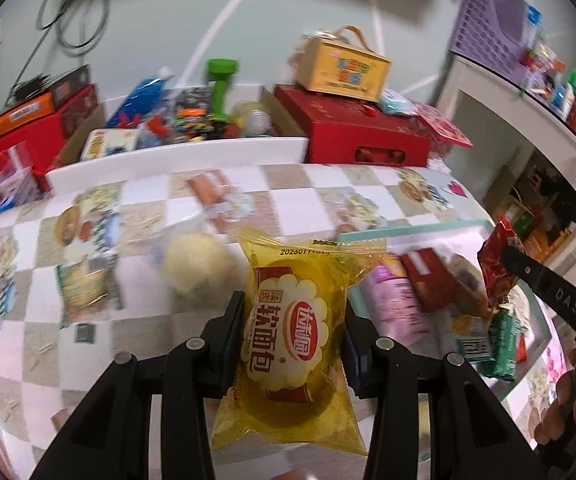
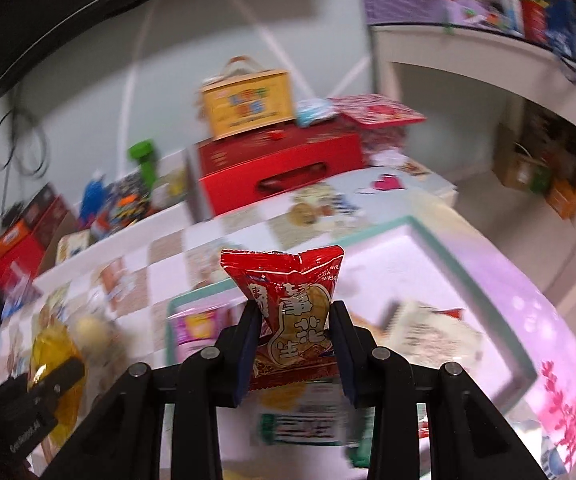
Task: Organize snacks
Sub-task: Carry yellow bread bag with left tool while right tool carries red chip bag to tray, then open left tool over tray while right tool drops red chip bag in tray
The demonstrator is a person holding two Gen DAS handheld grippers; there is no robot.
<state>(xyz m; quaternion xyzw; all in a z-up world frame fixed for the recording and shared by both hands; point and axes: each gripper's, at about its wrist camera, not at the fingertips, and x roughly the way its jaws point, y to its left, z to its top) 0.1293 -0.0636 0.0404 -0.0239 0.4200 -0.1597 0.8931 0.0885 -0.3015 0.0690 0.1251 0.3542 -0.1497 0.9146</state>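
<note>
A yellow soft-bread packet is pinched between the two black fingers of the left gripper, jaws closed in on its sides, so it's held off the checkered tablecloth with its crimped top edge pointing away from the camera. Over on the other side, a red peanut packet is clamped in the right gripper, jaws squeezed about as tight as they go on the lower half of the bag, the puffed top sticking up above the fingertips. Both packets are carried above the table, not resting on it; the peanut bag is seen hanging over the teal-rimmed tray, the bread bag just left of that tray. Inside the tray a pink packet, a red-and-white packet and a green-and-white packet are piled up touching each other, though it's all pretty blurred. Still loose on the cloth to the left, a pale round bun-like snack and a green-edged packet can be made out, with a sausage pack further back. Behind that a long white tray stuffed with mixed snacks is lined up along the table's far edge, next to a big red gift box with a yellow handled box stacked on top. A purple basket is parked on the white shelf at far right.
</note>
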